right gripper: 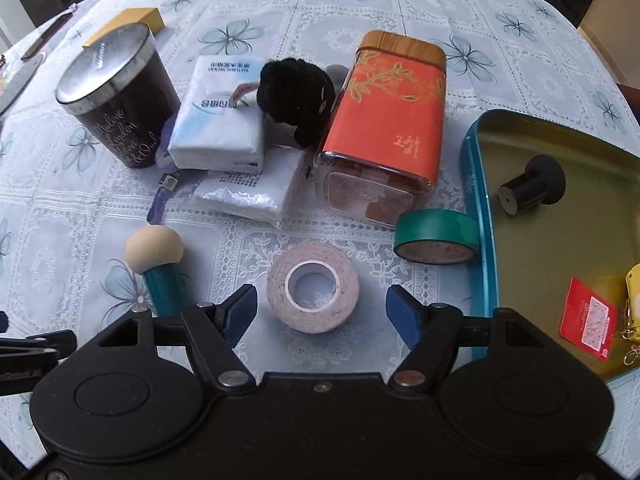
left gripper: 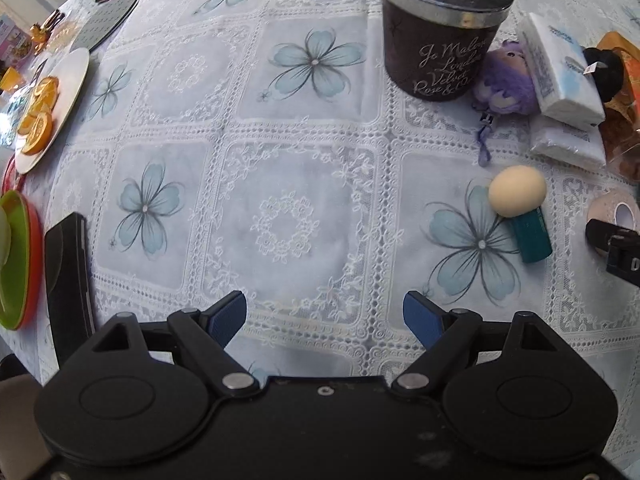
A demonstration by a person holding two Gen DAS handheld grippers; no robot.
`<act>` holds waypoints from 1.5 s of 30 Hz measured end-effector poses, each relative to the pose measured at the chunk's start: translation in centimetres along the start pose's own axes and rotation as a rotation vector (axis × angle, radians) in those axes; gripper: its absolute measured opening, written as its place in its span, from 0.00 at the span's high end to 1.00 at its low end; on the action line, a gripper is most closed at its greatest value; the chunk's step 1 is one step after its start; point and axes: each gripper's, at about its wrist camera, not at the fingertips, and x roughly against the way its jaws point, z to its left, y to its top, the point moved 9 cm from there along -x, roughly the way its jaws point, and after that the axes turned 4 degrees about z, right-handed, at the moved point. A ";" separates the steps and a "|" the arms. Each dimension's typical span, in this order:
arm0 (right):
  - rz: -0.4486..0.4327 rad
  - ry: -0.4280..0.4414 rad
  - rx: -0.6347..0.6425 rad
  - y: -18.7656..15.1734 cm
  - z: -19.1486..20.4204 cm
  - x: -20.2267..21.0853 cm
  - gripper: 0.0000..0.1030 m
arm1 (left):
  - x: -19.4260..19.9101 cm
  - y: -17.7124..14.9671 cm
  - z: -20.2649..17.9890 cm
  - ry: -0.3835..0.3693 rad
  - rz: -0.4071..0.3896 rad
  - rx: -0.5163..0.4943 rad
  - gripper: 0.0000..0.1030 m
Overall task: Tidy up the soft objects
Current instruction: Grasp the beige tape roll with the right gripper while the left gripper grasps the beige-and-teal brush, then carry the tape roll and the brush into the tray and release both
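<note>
A cream makeup sponge on a teal handle [left gripper: 520, 208] [right gripper: 156, 258] lies on the floral tablecloth. A purple plush toy [left gripper: 506, 80] sits beside the dark candle jar. A black fluffy plush [right gripper: 296, 96] rests on two white tissue packs [right gripper: 220, 120] [left gripper: 560, 76]. An open teal tin [right gripper: 480, 184] at the right holds a black-handled sponge [right gripper: 532, 186], a red card and a yellow item. My left gripper [left gripper: 324, 316] is open and empty over bare cloth. My right gripper [right gripper: 320, 312] is open, its fingers either side of a pink tape roll [right gripper: 312, 286].
A dark candle jar [left gripper: 444, 32] [right gripper: 116, 100], an orange jar with a wooden lid [right gripper: 388, 120] and a green tape roll [right gripper: 436, 236] stand nearby. At the left are a plate of orange slices [left gripper: 48, 108], green and red plates [left gripper: 20, 256] and a black phone [left gripper: 68, 276].
</note>
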 end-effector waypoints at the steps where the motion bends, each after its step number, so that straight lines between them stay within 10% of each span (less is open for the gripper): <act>1: 0.003 0.002 0.005 -0.1 0.2 0.0 0.53 | 0.1 0.3 -0.4 -0.009 -0.008 -0.009 0.18; 18: -0.068 0.017 -0.067 -2.6 -2.0 5.0 0.53 | 1.0 5.8 -9.9 -0.222 -0.075 -0.033 0.18; 34: -0.093 0.052 -0.037 -2.5 -5.4 6.4 0.53 | 1.9 6.0 -12.9 -0.185 -0.095 0.035 0.16; 37: -0.097 0.055 -0.030 -2.5 -6.1 6.5 0.53 | 1.0 6.4 -12.4 -0.192 -0.100 0.051 0.23; 42: -0.096 0.063 -0.020 -2.7 -7.3 6.9 0.53 | 1.0 6.9 -13.2 -0.287 -0.098 0.084 0.67; 45: -0.101 0.071 -0.013 -2.9 -8.3 7.3 0.53 | 1.4 6.7 -13.9 -0.252 -0.116 0.083 0.69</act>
